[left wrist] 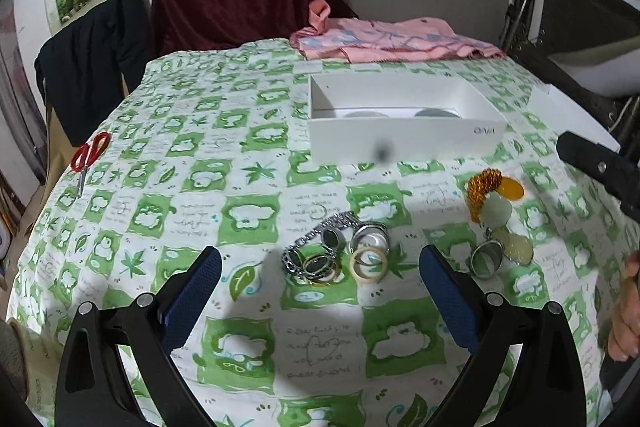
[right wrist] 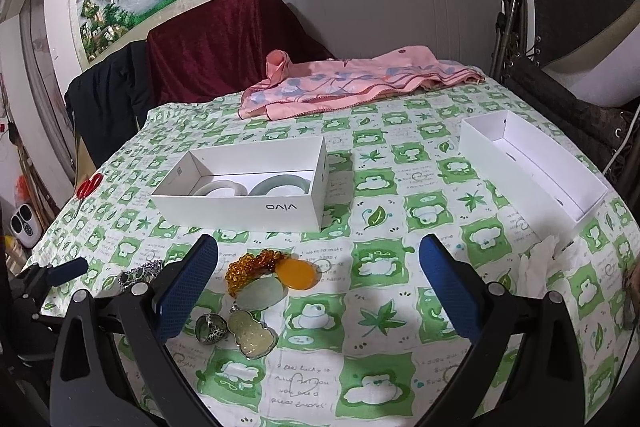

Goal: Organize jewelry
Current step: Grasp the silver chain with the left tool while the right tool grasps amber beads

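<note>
Left gripper (left wrist: 320, 263) wide, empty, over rings (left wrist: 340, 251) at lower centre. Right gripper (right wrist: 318, 255) wide, empty, pendants (right wrist: 256, 303) lower left. Centre: white box (right wrist: 248, 209) printed "vivo", two bangles (right wrist: 256, 189) inside. Right: lid (right wrist: 532, 167).

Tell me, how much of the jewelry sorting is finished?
Done: two bangles lie in the white box. In hand: nothing; the left gripper and right gripper are open. Left: rings, amber beads and pendants remain on the tablecloth.
</note>
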Demonstrator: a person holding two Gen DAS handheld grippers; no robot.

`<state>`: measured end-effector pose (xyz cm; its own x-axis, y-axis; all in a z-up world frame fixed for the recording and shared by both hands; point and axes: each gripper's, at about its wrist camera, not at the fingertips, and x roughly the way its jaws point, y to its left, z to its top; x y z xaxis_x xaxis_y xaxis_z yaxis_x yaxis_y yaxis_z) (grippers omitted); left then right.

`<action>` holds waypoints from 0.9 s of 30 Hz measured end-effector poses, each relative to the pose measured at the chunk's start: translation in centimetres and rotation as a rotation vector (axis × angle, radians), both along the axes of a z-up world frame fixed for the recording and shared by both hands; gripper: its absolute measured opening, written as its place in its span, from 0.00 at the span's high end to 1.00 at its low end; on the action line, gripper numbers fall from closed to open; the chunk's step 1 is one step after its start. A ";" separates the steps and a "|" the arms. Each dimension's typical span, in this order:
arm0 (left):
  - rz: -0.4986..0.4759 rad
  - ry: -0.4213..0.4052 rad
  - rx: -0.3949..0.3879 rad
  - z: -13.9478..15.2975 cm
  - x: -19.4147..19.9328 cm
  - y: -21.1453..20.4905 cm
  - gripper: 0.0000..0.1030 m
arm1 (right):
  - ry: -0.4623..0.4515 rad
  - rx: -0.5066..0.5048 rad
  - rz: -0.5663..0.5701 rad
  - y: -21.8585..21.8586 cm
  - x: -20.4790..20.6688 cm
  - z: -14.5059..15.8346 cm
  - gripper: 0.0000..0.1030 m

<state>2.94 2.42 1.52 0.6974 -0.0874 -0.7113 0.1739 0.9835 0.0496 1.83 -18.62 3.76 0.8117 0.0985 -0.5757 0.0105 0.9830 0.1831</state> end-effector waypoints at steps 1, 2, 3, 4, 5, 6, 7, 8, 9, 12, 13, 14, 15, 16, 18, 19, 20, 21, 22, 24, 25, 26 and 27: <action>-0.006 0.005 -0.002 -0.1 0.0 0.0 0.06 | 0.001 0.002 0.000 0.0 0.0 0.0 0.07; -0.009 0.009 -0.005 -0.2 0.1 -0.1 0.06 | 0.002 0.003 -0.001 -0.1 0.0 0.0 0.07; -0.011 0.015 -0.009 -0.2 0.2 0.0 0.06 | 0.004 0.005 -0.001 -0.1 0.1 0.0 0.07; -0.010 0.018 -0.013 -0.3 0.2 0.0 0.06 | 0.006 0.008 -0.001 -0.2 0.1 -0.1 0.07; -0.011 0.024 -0.023 -0.3 0.2 0.2 0.06 | 0.008 0.012 -0.001 -0.2 0.1 -0.1 0.07; -0.012 0.026 -0.030 -0.3 0.2 0.2 0.06 | 0.010 0.015 -0.001 -0.3 0.1 -0.1 0.07; -0.014 0.027 -0.036 -0.3 0.2 0.3 0.06 | 0.012 0.018 -0.001 -0.3 0.2 -0.1 0.07; -0.015 0.028 -0.037 -0.3 0.2 0.3 0.06 | 0.014 0.020 0.000 -0.3 0.2 -0.1 0.07; -0.016 0.028 -0.036 -0.3 0.3 0.2 0.06 | 0.016 0.022 0.000 -0.4 0.2 -0.2 0.07; -0.009 0.028 -0.033 -0.3 0.3 0.4 0.06 | 0.017 0.025 0.001 -0.4 0.2 -0.2 0.07; 0.001 0.025 -0.032 -0.3 0.4 0.5 0.06 | 0.016 0.024 0.000 -0.4 0.2 -0.2 0.07; 0.017 0.025 -0.033 -0.3 0.5 1.0 0.06 | 0.016 0.025 0.000 -0.4 0.2 -0.2 0.07; 0.029 0.026 -0.035 -0.3 0.6 1.4 0.06 | 0.016 0.025 0.001 -0.4 0.2 -0.2 0.07; 0.043 0.027 -0.038 -0.3 0.7 1.8 0.06 | 0.017 0.026 0.002 -0.4 0.2 -0.2 0.07; 0.078 0.027 -0.047 -0.2 0.9 2.9 0.06 | 0.019 0.027 0.003 -0.5 0.3 -0.2 0.07; 0.095 0.027 -0.051 -0.2 1.0 3.4 0.06 | 0.022 0.030 0.004 -0.5 0.3 -0.3 0.07; 0.116 0.028 -0.054 -0.2 1.2 4.0 0.06 | 0.024 0.032 0.004 -0.5 0.3 -0.3 0.07; 0.128 0.030 -0.055 -0.1 1.4 4.4 0.06 | 0.025 0.035 0.004 -0.6 0.3 -0.3 0.07; 0.143 0.034 -0.052 -0.2 1.6 4.8 0.06 | 0.027 0.037 0.003 -0.6 0.3 -0.3 0.07; 0.186 0.051 -0.053 -0.3 2.0 5.7 0.06 | 0.030 0.042 0.001 -0.7 0.4 -0.4 0.07; 0.192 0.060 -0.069 -0.3 2.1 6.1 0.06 | 0.030 0.045 0.001 -0.7 0.4 -0.4 0.07; 0.191 0.067 -0.094 -0.3 2.2 6.5 0.06 | 0.032 0.046 0.001 -0.7 0.4 -0.4 0.07; 0.182 0.066 -0.115 -0.2 2.1 6.7 0.06 | 0.033 0.046 0.002 -0.7 0.4 -0.4 0.07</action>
